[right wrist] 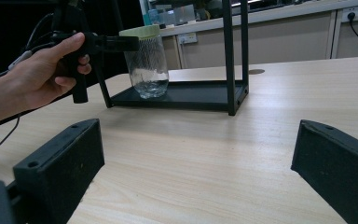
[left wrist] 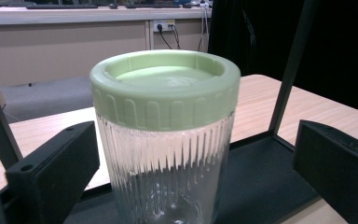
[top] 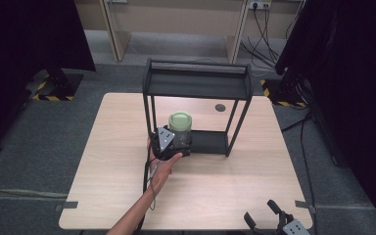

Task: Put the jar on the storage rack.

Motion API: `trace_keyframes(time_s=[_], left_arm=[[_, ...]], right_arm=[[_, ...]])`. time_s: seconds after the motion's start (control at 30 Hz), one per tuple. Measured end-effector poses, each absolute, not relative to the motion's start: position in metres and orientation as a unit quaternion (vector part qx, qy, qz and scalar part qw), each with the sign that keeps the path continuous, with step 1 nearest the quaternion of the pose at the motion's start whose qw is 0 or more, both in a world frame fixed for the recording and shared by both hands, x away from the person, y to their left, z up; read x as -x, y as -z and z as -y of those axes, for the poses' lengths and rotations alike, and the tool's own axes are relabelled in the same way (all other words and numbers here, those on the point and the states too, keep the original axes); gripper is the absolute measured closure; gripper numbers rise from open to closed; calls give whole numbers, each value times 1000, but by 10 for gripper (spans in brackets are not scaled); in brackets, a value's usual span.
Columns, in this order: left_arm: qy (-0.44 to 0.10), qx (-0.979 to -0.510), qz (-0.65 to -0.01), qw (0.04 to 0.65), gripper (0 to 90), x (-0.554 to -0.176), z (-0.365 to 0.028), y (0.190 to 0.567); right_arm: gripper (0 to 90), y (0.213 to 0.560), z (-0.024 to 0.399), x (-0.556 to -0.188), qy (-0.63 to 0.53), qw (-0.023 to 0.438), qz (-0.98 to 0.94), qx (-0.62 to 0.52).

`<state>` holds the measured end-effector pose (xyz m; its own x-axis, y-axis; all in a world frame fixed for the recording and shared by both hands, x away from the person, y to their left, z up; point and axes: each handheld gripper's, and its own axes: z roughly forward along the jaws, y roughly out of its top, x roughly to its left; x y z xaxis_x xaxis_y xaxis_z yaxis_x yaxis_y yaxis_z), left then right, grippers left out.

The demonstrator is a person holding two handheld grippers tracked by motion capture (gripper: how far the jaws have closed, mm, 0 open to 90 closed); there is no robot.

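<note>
A ribbed clear glass jar [top: 180, 128] with a pale green screw lid [left wrist: 165, 86] stands upright on the bottom shelf [top: 210, 142] of a black metal rack [top: 198, 81]. My left gripper [top: 180, 142], held by a hand [top: 162, 169], is open with a jaw on either side of the jar [left wrist: 168, 163]. Its left jaw sits close against the glass and a gap shows at the right jaw. In the right gripper view the jar [right wrist: 148, 63] and the left gripper [right wrist: 131, 44] appear far off. My right gripper [top: 259, 209] rests open at the table's near right edge.
The rack's uprights [left wrist: 291, 65] stand close around the jar, and its top shelf [top: 198, 85] hangs over it. A round cable hole [top: 220, 107] lies behind the rack. Bare wooden tabletop [right wrist: 205, 144] stretches between the right gripper [right wrist: 196, 172] and the rack [right wrist: 191, 93].
</note>
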<state>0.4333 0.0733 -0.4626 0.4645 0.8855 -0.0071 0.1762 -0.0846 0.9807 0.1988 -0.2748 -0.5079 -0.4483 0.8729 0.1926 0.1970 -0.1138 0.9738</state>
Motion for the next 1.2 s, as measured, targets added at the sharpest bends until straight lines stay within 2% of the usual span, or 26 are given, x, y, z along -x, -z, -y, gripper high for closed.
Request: trace_keyframes(time_s=[1.2], left_arm=[[-293, -658, -371, 585, 1, -390, -85, 459]], right_arm=[[23, 508, 275, -199, -601, 281, -602, -445]])
